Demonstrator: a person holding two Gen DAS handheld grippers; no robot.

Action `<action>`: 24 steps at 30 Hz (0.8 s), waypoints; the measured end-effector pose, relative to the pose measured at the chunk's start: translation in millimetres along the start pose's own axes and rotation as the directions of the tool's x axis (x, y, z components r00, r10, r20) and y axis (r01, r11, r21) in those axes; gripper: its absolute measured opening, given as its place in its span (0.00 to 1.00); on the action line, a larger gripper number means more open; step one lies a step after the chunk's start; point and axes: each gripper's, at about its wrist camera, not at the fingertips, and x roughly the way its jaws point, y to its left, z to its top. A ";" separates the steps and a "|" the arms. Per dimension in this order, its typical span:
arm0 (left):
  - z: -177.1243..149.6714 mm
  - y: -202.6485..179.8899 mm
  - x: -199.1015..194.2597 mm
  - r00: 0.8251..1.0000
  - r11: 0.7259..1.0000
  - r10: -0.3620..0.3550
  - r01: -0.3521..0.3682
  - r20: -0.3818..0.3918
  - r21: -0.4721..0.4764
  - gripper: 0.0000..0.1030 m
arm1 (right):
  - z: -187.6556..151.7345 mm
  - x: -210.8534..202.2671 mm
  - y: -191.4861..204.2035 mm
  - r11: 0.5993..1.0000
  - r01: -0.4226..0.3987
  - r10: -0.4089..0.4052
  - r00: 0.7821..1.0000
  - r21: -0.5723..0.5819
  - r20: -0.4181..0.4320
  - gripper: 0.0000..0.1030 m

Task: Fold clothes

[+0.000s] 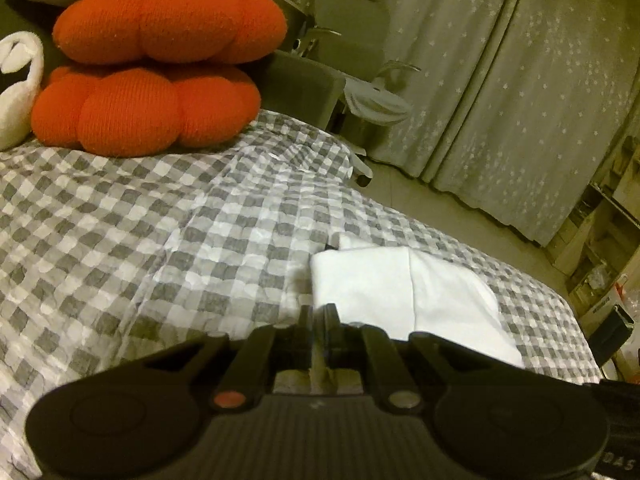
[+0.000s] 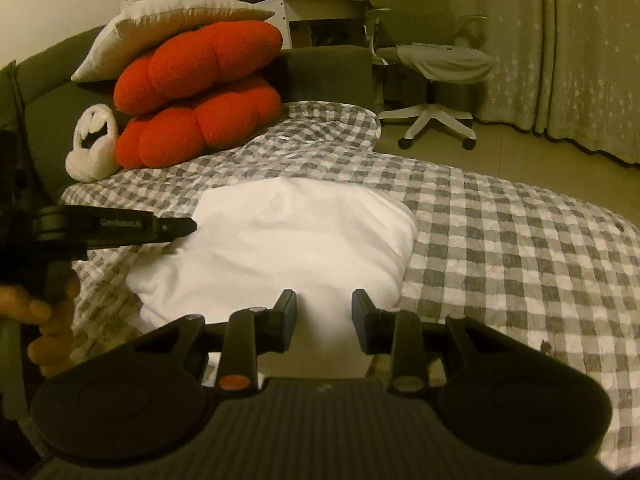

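Right wrist view: right gripper was held low over the near edge of a folded white garment, aimed forward across the bed toward the stacked cushions. Its jaws stood wide apart with white cloth showing in the gap; nothing was clamped between them.

Left gripper, in the same view: entered from the left edge, lying roughly level and pointed rightward, its tip at the garment's left border. A hand gripped its handle below, fingers curled around it.

Left wrist view: left gripper showed its jaws drawn together with only a thin slit between. Whether any cloth was pinched there could not be told; the tips sat at the garment's near left corner.

Garment: folded to a compact, roughly rectangular bundle, lying flat on the checked bedspread. In the right wrist view its long axis ran from near left to far right, the far end rounded and puffed. In the left wrist view a fold line ran across it from the near side to the far side.

Other items: two orange cushions stacked at the bed's far end, a pale pillow on top, a white plush item just beside them, an office chair on the floor, star-patterned curtains behind.
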 end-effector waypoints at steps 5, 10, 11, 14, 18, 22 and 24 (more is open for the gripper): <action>-1.9 -0.3 -0.8 1.000 1.000 0.002 -0.002 -0.004 -0.002 0.05 | -2.1 -6.5 -18.6 0.996 0.003 -0.002 1.000 0.090 -0.005 0.56; -1.0 -0.2 -0.4 1.000 1.000 0.001 -0.002 -0.007 -0.010 0.05 | -7.0 1.3 -47.0 0.951 -0.085 0.104 0.993 0.298 -0.050 0.60; -0.8 0.6 -0.3 1.000 1.000 0.001 -0.001 -0.009 -0.015 0.06 | -8.7 4.6 -52.0 0.934 -0.101 0.127 0.990 0.341 -0.055 0.60; -0.3 3.4 0.1 1.000 0.999 -0.003 0.002 -0.014 -0.033 0.09 | -13.5 10.3 -60.3 0.893 -0.131 0.171 0.984 0.431 -0.056 0.65; 0.0 7.4 0.0 1.000 0.998 -0.018 0.017 -0.023 -0.066 0.09 | -16.6 11.8 -56.3 0.868 -0.168 0.206 0.978 0.468 -0.031 0.69; 0.5 8.8 0.4 1.000 0.997 -0.018 0.016 -0.025 -0.071 0.12 | -16.1 10.7 -50.1 0.848 -0.199 0.234 0.972 0.491 -0.010 0.68; 0.9 9.5 0.8 1.000 0.997 -0.016 0.014 -0.026 -0.071 0.15 | -15.5 8.7 -49.1 0.847 -0.196 0.226 0.974 0.495 0.000 0.68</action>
